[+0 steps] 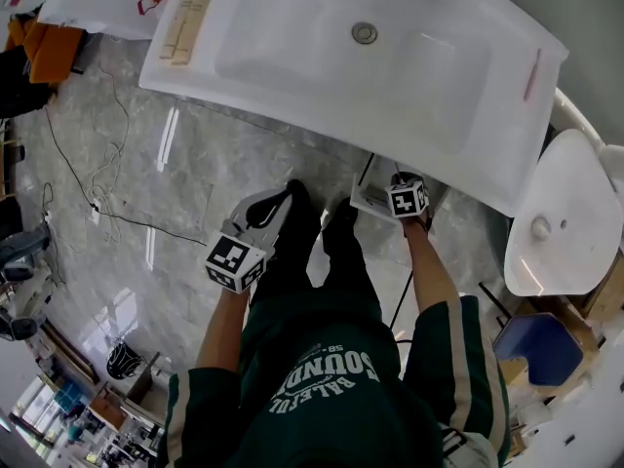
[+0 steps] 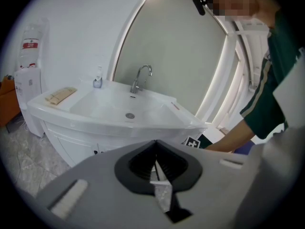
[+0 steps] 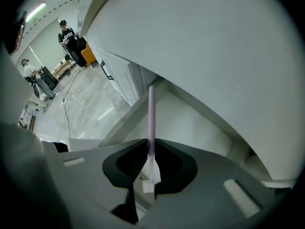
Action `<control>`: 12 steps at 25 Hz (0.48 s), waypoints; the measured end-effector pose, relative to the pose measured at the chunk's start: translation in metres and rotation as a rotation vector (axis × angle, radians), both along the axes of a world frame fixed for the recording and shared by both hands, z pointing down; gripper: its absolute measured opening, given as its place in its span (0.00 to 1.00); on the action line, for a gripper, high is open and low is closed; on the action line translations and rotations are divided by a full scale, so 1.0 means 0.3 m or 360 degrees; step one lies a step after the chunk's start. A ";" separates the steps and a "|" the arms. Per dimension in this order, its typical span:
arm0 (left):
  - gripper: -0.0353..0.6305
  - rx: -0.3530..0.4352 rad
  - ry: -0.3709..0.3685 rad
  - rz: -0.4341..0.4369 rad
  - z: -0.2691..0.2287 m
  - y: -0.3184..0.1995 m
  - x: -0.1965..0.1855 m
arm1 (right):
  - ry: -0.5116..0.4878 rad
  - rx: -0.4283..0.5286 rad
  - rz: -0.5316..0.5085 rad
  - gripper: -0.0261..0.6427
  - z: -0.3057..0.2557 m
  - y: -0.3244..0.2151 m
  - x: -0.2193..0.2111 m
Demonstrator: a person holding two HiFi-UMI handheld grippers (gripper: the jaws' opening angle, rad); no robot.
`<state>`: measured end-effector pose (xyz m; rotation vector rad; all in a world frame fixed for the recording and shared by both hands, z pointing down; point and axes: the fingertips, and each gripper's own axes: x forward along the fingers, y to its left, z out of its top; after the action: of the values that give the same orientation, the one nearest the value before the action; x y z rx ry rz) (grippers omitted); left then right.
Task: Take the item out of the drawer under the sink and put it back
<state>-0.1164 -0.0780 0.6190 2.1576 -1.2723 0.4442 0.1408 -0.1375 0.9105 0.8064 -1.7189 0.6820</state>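
A thin pale pink stick with a white end (image 3: 151, 123) stands upright between the jaws of my right gripper (image 3: 148, 151), which is shut on it. That gripper (image 1: 405, 188) reaches into the open white drawer (image 3: 190, 123) just under the front edge of the white sink (image 1: 370, 57). The drawer's corner (image 1: 369, 199) shows beside the marker cube. My left gripper (image 1: 286, 195) hangs lower left of the drawer, over the floor, apart from it. Its jaws (image 2: 156, 152) meet at the tips with nothing between them.
A wooden piece (image 1: 185, 25) lies on the sink's left rim and a pink stick (image 1: 531, 74) on its right rim. A white toilet (image 1: 561, 213) stands to the right, a blue object (image 1: 536, 344) below it. Cables (image 1: 97, 183) run over the grey marble floor.
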 end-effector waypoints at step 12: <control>0.13 -0.0034 -0.0009 -0.0070 0.046 -0.001 -0.050 | 0.0035 -0.0171 0.0136 0.11 0.157 0.012 0.000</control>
<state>-0.1315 -0.0783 0.6328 2.1079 -1.3097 0.4443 0.1407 -0.1337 0.9574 0.8130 -1.6211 0.8136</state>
